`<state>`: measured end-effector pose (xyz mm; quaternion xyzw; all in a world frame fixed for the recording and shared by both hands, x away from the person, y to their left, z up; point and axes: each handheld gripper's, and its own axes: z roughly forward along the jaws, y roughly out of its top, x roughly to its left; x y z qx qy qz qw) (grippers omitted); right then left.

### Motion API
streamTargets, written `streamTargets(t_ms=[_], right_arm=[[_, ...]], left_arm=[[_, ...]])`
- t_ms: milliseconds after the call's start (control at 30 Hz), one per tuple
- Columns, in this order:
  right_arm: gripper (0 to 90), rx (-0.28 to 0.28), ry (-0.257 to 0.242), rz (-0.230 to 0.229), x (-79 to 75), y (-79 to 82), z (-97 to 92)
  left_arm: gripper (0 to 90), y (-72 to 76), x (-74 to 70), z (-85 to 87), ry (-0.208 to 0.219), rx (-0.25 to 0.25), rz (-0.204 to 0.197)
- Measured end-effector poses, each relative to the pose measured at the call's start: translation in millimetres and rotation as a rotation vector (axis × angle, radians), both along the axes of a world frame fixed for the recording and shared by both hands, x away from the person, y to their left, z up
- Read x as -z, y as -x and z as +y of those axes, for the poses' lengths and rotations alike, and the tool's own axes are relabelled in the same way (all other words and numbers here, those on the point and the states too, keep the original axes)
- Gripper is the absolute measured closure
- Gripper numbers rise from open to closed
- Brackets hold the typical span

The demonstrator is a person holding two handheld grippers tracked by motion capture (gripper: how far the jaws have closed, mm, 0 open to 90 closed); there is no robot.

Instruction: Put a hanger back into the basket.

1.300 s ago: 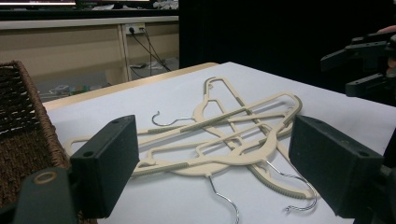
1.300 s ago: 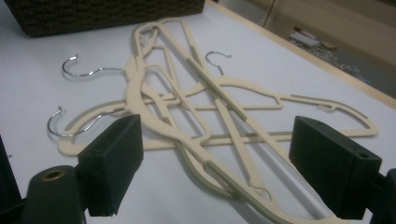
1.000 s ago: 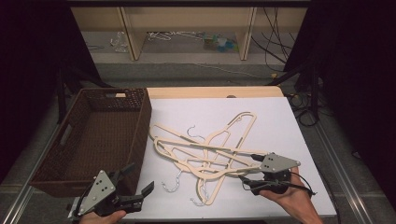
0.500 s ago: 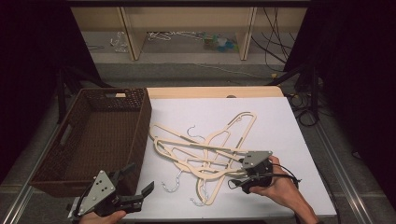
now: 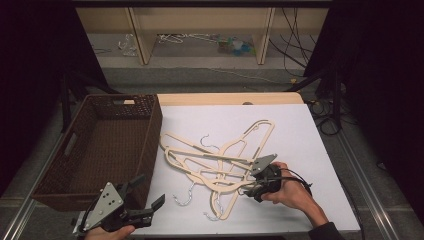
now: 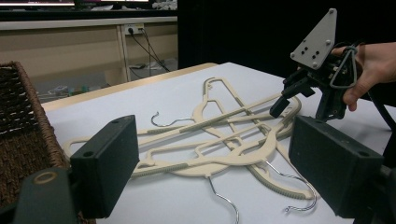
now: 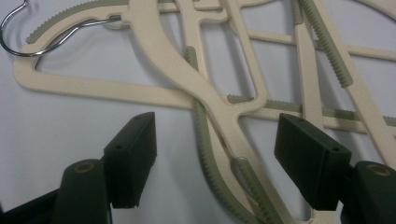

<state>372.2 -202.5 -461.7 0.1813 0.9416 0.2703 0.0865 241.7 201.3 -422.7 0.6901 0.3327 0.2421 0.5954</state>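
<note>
Several cream plastic hangers [image 5: 235,146] with metal hooks lie tangled in the middle of the white table [image 5: 300,140]. My right gripper [image 5: 250,188], held in a hand, is low at the right end of the pile. In the right gripper view its jaws [image 7: 217,140] stand on either side of two crossed hanger arms [image 7: 219,107] and do not touch them; they have just been closing. My left gripper [image 5: 149,190] hovers at the near left edge by the basket, open and empty. The left gripper view looks between its jaws [image 6: 212,135] at the hangers [image 6: 219,158] and the right gripper [image 6: 287,95].
A dark wicker basket [image 5: 150,130] stands on the left side of the table, its wall next to the left gripper [image 6: 28,116]. A wooden shelf unit [image 5: 135,30] sits behind the table, and cables [image 5: 325,115] hang off the right side.
The right gripper has moved left and down onto the right end of the hanger pile, and its jaws have narrowed. The left gripper has stayed in place.
</note>
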Motion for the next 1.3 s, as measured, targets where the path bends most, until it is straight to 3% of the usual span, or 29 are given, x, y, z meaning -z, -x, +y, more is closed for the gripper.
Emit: streamTargets(t_ms=[633, 900, 1300], right_arm=[[42.5, -0.034, 0.013, 0.066, 8.4, -9.5, 0.1], [55.5, -0.05, 0.021, 0.068, 6.5, -8.7, -1.9], [71.9, -0.093, 0.059, 0.019, 1.7, -7.9, -3.3]], left_arm=[[15.7, 0.1, -0.4, -0.2, 0.004, 0.002, -0.002], [15.7, 0.3, -0.3, -0.8, 0.0, 0.006, -0.001], [15.8, 0.1, 1.5, -4.6, -0.003, 0.018, 0.02]])
